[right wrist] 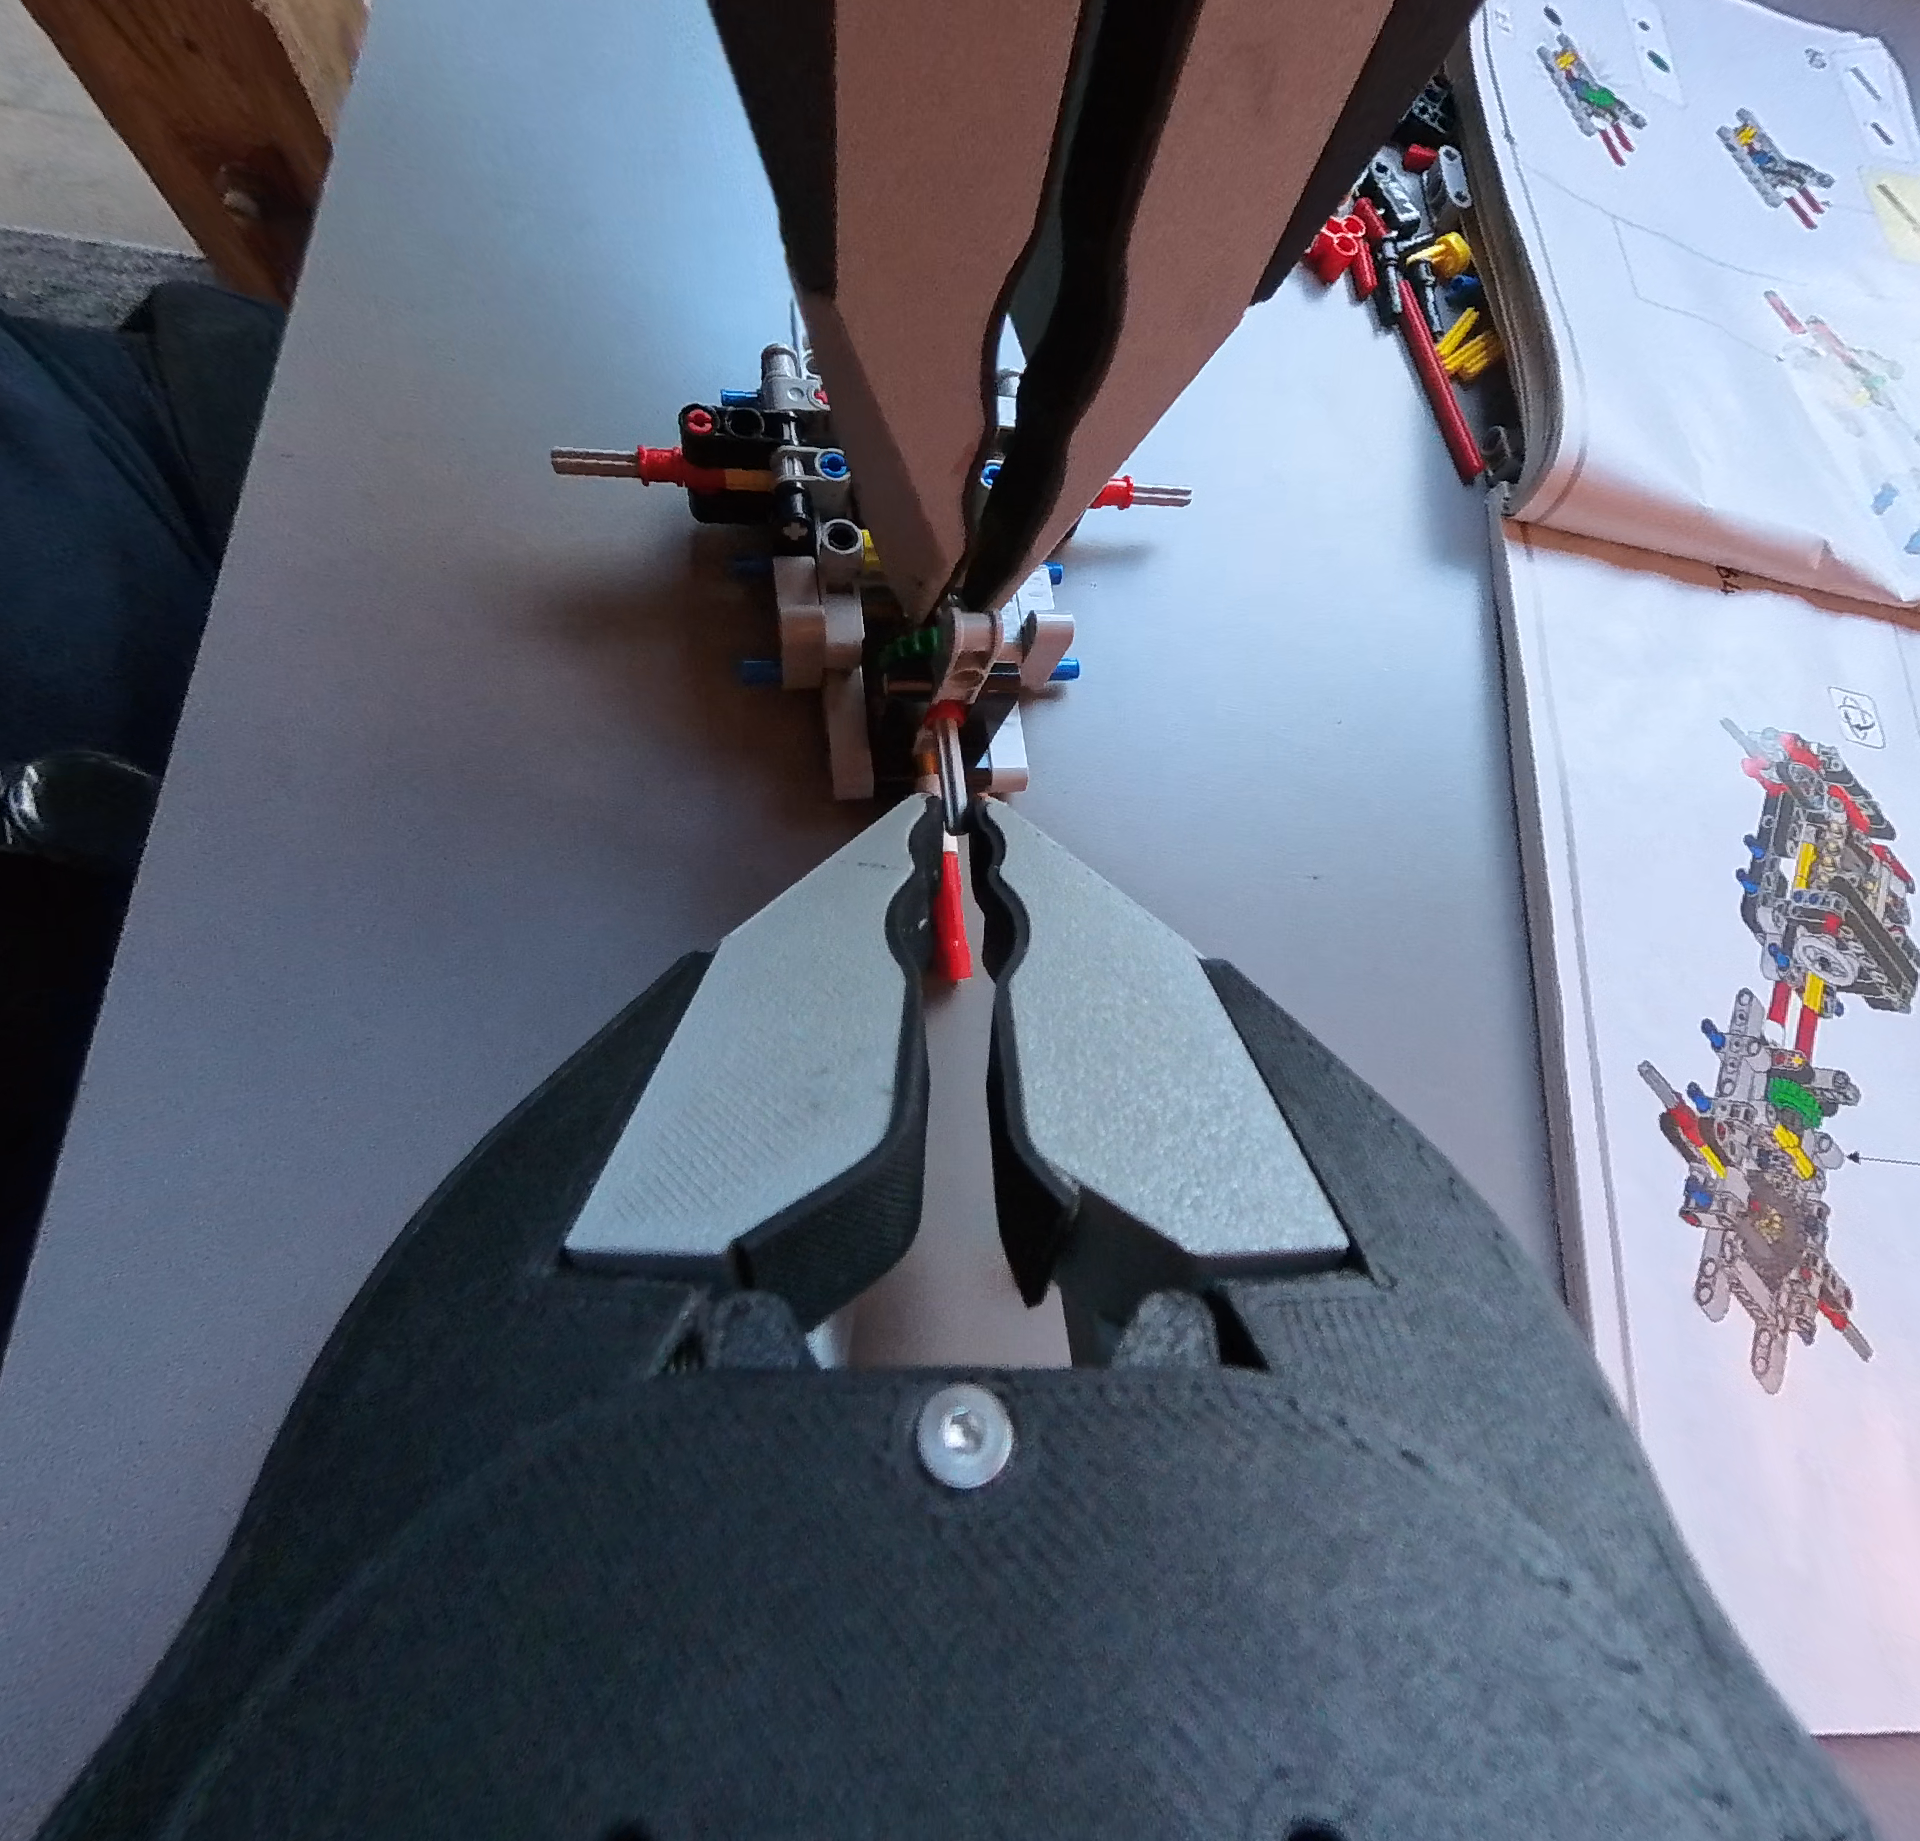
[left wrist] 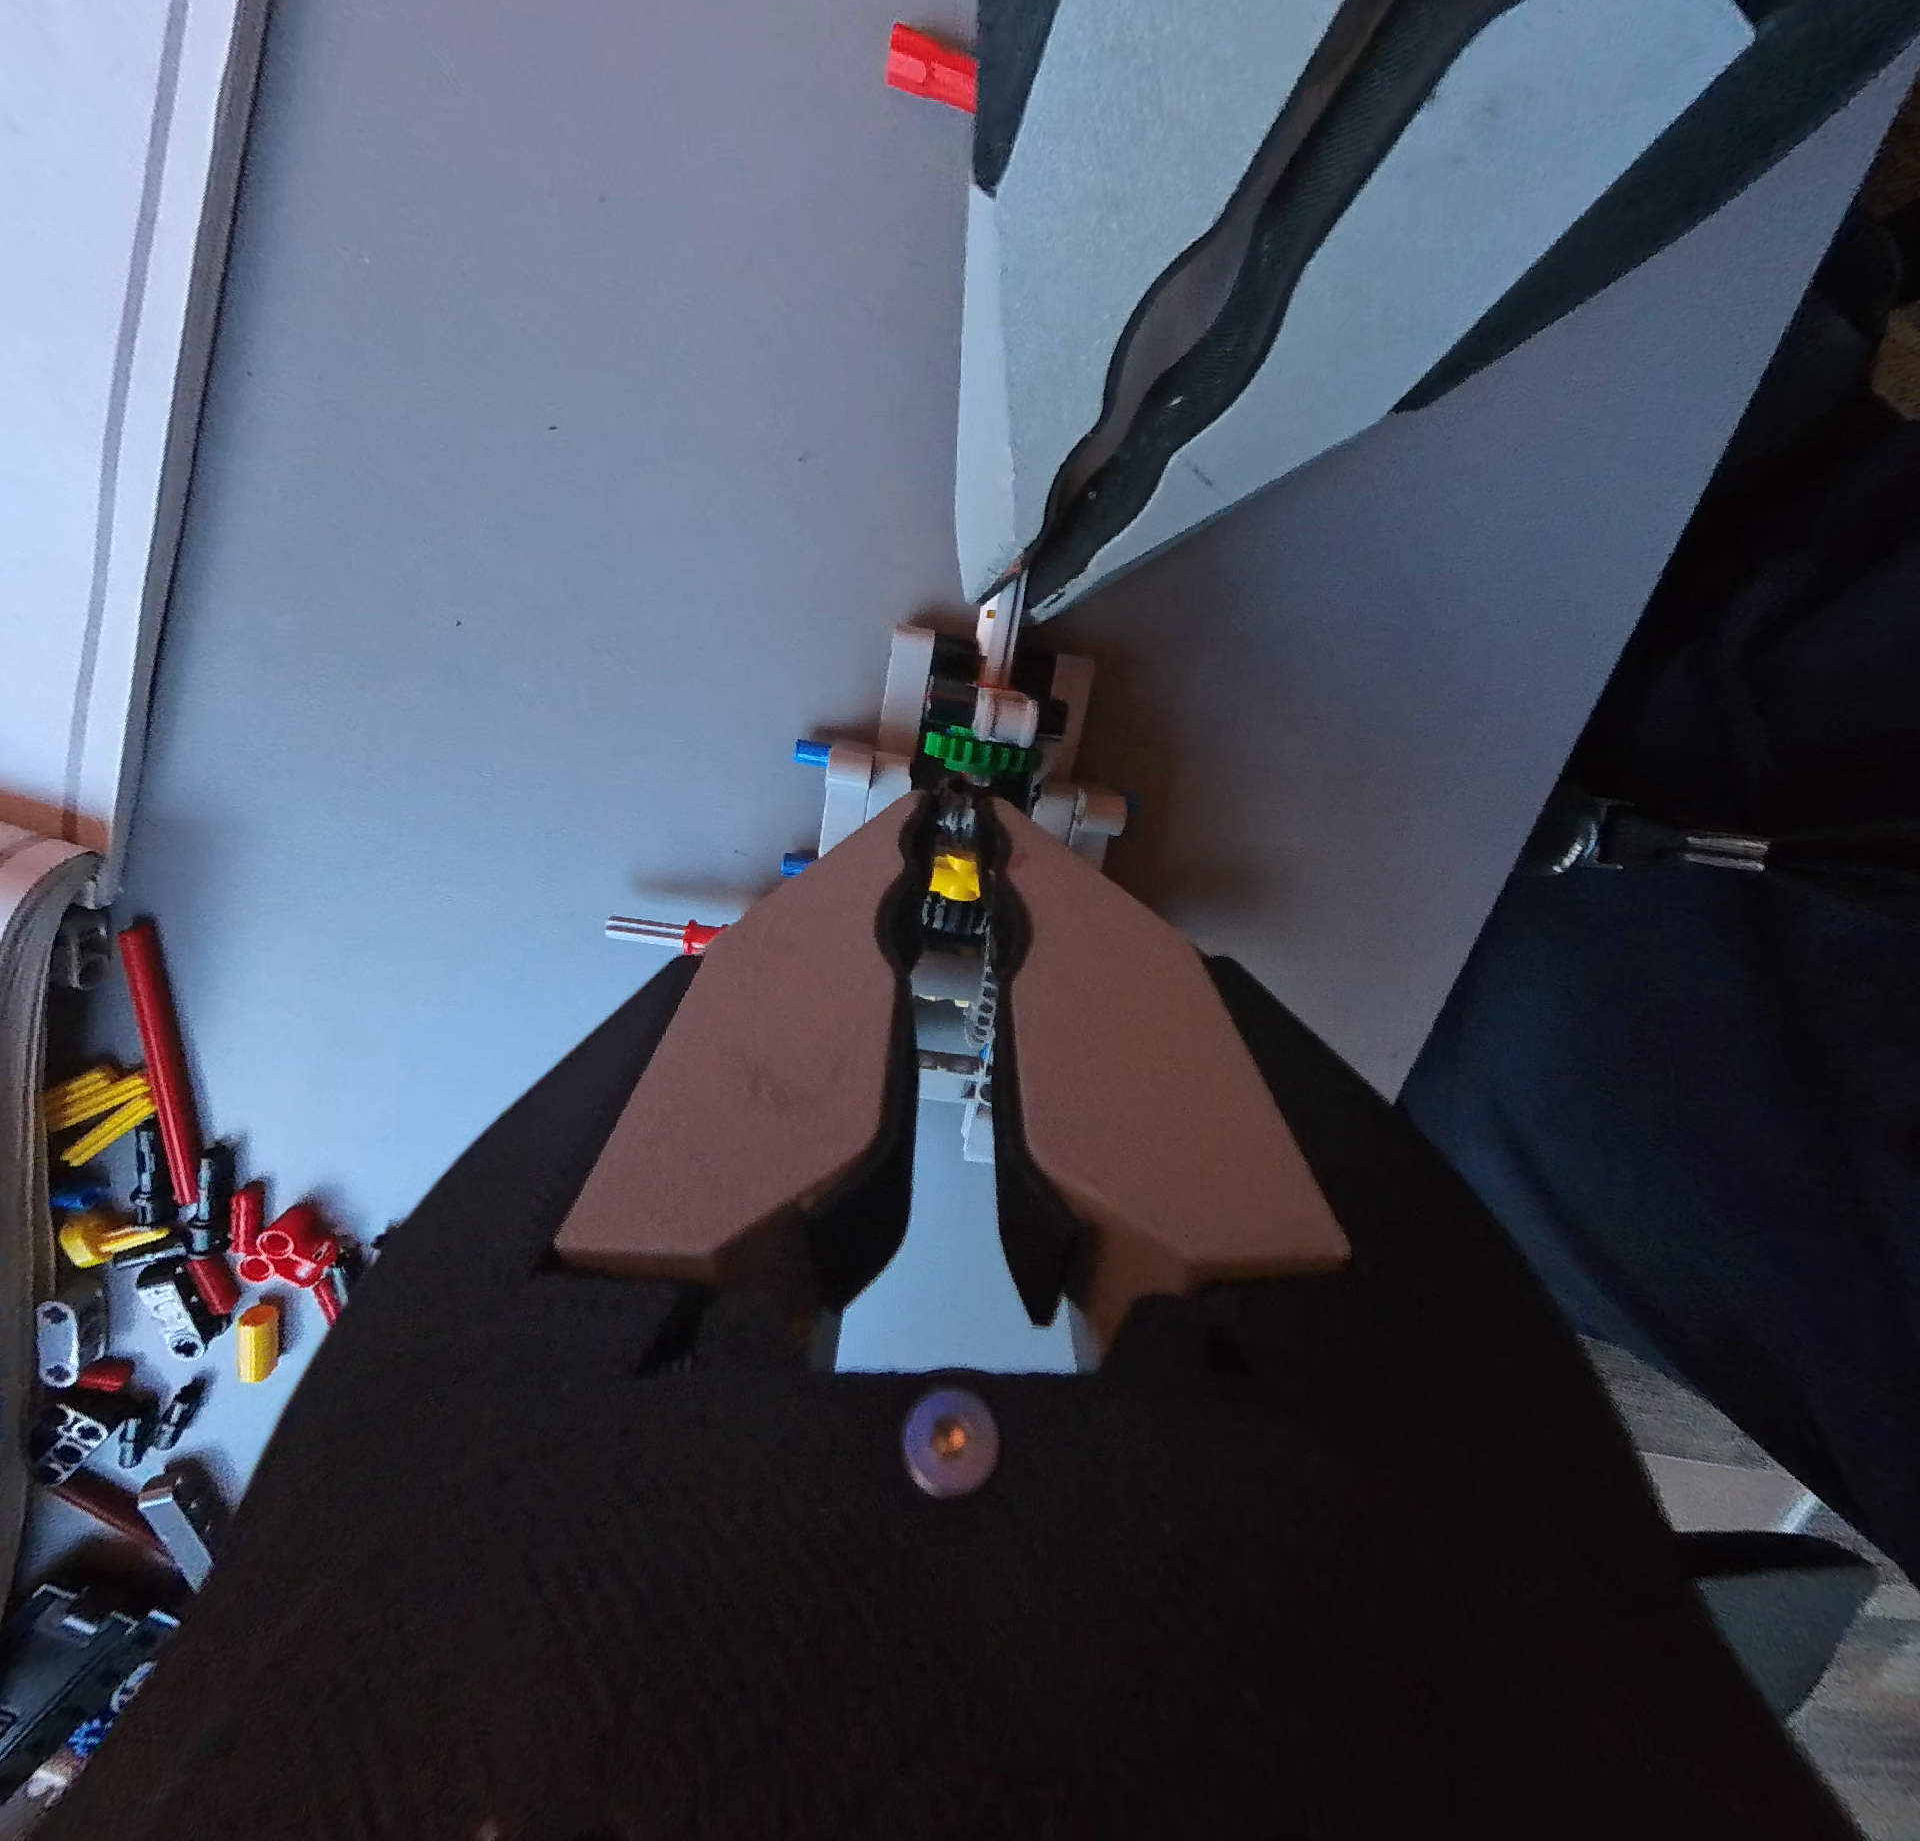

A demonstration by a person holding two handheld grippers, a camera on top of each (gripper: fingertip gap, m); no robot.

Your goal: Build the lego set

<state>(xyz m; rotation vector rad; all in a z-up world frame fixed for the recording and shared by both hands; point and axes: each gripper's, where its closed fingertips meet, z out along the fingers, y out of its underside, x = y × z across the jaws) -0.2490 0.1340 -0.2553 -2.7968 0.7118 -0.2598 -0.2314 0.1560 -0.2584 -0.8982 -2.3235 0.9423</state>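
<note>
A small brick model (left wrist: 904, 752) of grey beams, blue pins and a green gear (left wrist: 977, 750) sits on the grey table (left wrist: 520, 441). My left gripper (left wrist: 956, 804), with brown fingers, lies over it, its tips closed on the model's middle just behind the gear. It comes in from the top of the right wrist view (right wrist: 951, 609). My right gripper (right wrist: 958, 817), with grey fingers, faces it from the other side. It is shut on a thin pale axle (right wrist: 948, 768) with a red collar that sticks out of the model's (right wrist: 831, 638) grey connector (right wrist: 971, 653). It also shows in the left wrist view (left wrist: 1016, 586).
An open instruction booklet (right wrist: 1714, 856) lies along one table side. A pile of loose red, yellow and black parts (left wrist: 156, 1251) lies beside it. A red piece (left wrist: 930, 66) rests on the table by my right gripper. A person's dark clothing (left wrist: 1714, 1064) lines the other table edge. The grippers are tip to tip, or close to it.
</note>
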